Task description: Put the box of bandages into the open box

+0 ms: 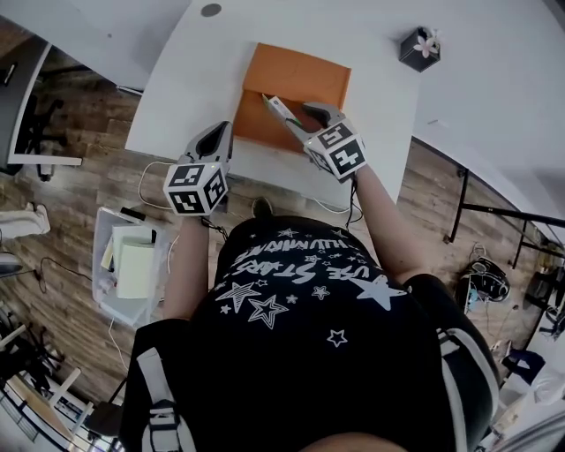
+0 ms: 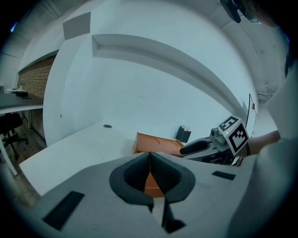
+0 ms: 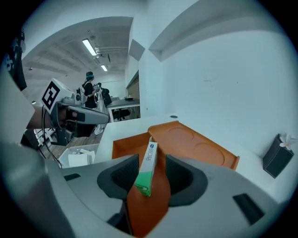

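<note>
The open orange box (image 1: pixel 300 75) lies on the white table (image 1: pixel 371 150), its lid folded back. My right gripper (image 1: pixel 296 119) hangs over its near edge. In the right gripper view the green and white box of bandages (image 3: pixel 148 167) stands tilted between the jaws of the right gripper (image 3: pixel 152 175). It leans toward the left pad, with a gap at the right pad, so the jaws are open. The orange box (image 3: pixel 195 144) lies below it. My left gripper (image 1: pixel 214 139) is by the table's near edge, shut and empty (image 2: pixel 150 174).
A small black holder with a flower (image 1: pixel 418 48) stands at the table's far right. A round hole (image 1: pixel 210 10) is at the table's far edge. On the wooden floor at the left sits a bin with papers (image 1: pixel 132 265). People stand far off in the right gripper view.
</note>
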`<state>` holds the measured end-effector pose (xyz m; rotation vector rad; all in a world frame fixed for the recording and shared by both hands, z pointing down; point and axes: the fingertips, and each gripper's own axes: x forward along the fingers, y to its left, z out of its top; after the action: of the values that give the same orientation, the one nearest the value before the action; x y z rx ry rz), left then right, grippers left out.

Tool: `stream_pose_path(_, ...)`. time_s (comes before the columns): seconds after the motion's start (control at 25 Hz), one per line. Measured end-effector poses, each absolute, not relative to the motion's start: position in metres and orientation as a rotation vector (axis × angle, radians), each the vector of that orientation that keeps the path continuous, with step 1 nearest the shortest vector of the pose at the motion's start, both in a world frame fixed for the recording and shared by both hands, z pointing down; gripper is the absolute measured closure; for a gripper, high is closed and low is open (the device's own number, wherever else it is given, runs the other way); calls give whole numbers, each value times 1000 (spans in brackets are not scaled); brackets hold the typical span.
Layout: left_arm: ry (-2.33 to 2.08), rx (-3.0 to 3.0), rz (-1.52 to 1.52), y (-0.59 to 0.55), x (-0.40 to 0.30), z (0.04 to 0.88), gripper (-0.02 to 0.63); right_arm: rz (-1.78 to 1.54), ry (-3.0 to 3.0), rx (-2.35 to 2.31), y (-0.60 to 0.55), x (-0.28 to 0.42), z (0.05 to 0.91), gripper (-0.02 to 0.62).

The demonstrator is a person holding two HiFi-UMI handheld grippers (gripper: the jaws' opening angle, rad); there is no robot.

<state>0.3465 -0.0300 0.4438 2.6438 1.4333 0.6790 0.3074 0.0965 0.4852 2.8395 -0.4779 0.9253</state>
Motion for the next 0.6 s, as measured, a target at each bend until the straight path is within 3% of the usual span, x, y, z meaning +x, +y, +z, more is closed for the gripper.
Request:
stream_pose_path(0.24, 1387, 2672, 651, -35, 337, 441, 586, 797, -485, 2889, 99, 310, 463, 433)
stream_pose_path(0.36, 1366, 2682, 647, -41, 332, 442, 586, 747, -476, 2917, 97, 308, 454, 486)
stream_pose_path(0.6, 1341, 2699, 632, -42, 312, 442, 586, 699, -473, 2947, 104, 291, 445, 518)
